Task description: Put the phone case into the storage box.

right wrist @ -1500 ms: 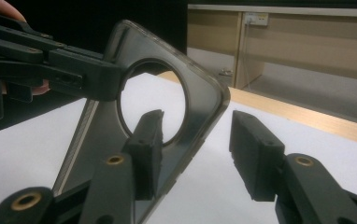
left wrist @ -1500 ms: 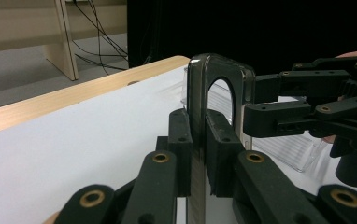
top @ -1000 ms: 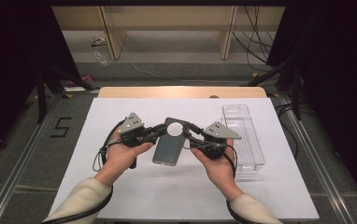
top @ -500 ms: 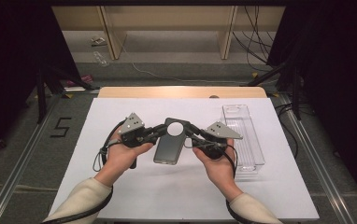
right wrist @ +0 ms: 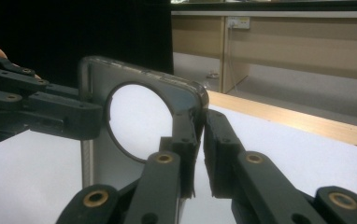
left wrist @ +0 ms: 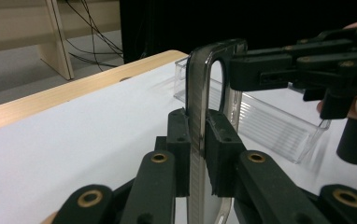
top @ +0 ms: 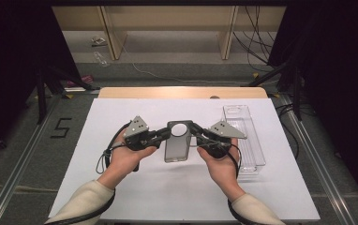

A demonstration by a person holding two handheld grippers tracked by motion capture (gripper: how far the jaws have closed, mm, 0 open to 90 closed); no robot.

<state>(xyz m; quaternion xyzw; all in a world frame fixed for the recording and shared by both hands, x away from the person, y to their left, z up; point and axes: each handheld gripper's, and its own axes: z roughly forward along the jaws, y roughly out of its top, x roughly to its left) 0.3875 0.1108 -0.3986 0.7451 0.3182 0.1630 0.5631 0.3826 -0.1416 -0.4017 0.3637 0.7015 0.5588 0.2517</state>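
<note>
A translucent grey phone case (top: 177, 145) with a round camera hole is held up above the white table between both grippers. My left gripper (top: 167, 134) is shut on the case's left side wall; in the left gripper view its pads (left wrist: 181, 135) clamp the wall (left wrist: 197, 93) edge-on. My right gripper (top: 192, 129) is at the case's top right corner. Its jaws have just been closing, and in the right gripper view the gripper (right wrist: 201, 135) pinches the case's edge (right wrist: 167, 91) between its pads. The left gripper's jaws (right wrist: 88, 119) show at the far side of the hole.
A clear ribbed plastic tray (top: 245, 136) lies on the white table cover (top: 121, 112), just right of my right hand. A wooden strip (top: 182, 92) runs along the table's far edge. Beyond it are the floor, cables and wooden furniture legs.
The right gripper's jaws have drawn together on the case's right edge. Both hands and the case stay where they were.
</note>
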